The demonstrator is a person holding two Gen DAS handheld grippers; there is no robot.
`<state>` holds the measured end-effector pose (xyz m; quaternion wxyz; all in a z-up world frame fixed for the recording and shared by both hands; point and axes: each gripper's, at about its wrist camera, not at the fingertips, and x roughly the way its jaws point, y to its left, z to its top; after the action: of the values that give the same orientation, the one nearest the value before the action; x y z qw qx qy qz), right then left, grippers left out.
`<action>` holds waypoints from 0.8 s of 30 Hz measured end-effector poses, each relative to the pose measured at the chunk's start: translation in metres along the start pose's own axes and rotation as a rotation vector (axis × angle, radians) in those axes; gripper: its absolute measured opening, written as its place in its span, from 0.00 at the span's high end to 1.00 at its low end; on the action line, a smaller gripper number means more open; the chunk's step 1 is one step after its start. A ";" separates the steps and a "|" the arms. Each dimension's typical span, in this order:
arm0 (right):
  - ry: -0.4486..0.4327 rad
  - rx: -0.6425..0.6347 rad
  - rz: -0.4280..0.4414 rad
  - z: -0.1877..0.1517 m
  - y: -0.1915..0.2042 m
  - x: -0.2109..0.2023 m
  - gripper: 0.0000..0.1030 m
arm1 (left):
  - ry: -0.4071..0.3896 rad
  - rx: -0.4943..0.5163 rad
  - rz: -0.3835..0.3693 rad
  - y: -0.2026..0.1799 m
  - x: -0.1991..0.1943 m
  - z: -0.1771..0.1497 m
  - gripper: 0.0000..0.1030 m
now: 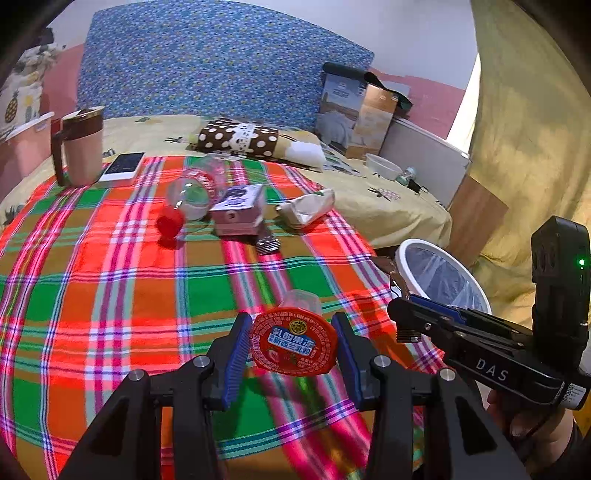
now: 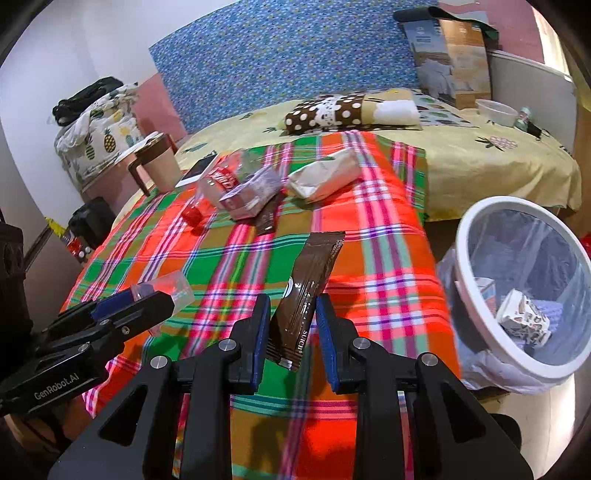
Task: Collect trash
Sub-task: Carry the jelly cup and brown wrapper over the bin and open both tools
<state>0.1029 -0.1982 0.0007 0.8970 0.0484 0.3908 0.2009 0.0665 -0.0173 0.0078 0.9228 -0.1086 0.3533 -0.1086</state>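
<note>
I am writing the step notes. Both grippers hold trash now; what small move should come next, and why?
Probably carry the right gripper, shut on the brown sachet, sideways over the white bin and release it. The bin stands open beside the bed, closest to that gripper. The left gripper with its jelly cup can follow.

Ahead of the grippers a bed point(image 1: 388, 206) under a yellow pineapple sheet meets a blue patterned headboard point(image 1: 207, 62); behind it, pink-and-white wall point(image 1: 424, 33). An olive curtain point(image 1: 528, 140) hangs right.
</note>
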 end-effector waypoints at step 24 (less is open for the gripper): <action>-0.087 0.186 -0.171 -0.009 -0.111 -0.046 0.73 | 0.053 0.179 -0.183 -0.119 0.061 0.025 0.57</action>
<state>0.1043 -0.3187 -0.0012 0.9186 0.1066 0.3712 0.0841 0.1131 -0.1445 0.0207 0.9054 -0.0546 0.3550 -0.2263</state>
